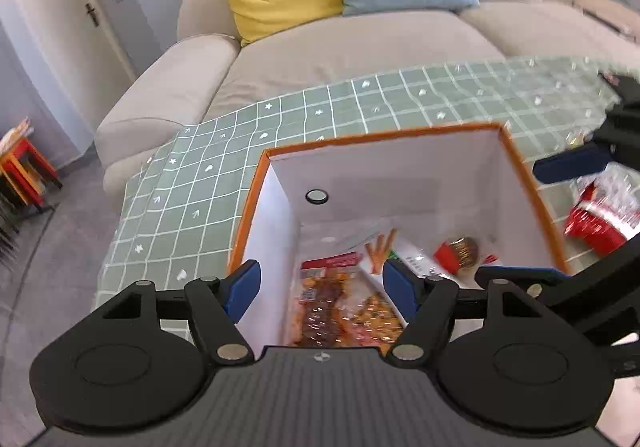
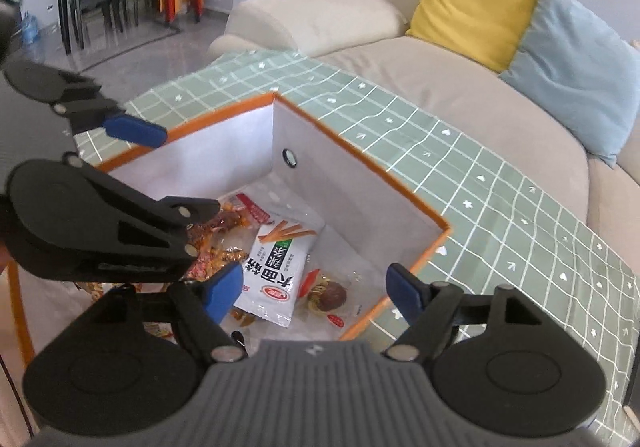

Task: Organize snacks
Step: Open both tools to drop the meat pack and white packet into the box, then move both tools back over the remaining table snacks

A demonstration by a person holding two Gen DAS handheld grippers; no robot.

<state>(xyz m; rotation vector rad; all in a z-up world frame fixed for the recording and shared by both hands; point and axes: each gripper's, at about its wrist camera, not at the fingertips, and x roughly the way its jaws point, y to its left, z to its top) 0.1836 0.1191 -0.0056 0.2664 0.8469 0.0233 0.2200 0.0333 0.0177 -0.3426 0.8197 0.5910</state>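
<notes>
Now both grippers hang empty over the snack box, with 1 red packet left outside it.

Nearest, the left gripper and the right gripper both stand with jaws spread wide and nothing between the pads, pointing down into the orange-rimmed box. On its floor lie a clear bag of brown snacks, a white packet and a small round-snack pouch. The 2 grippers are close together, so a reach could knock one against the other or catch the soft rim and tip the box. Farther right, the red packet lies on the green checked cloth near the table edge; a careless pinch on its slick film could slide it off.
</notes>
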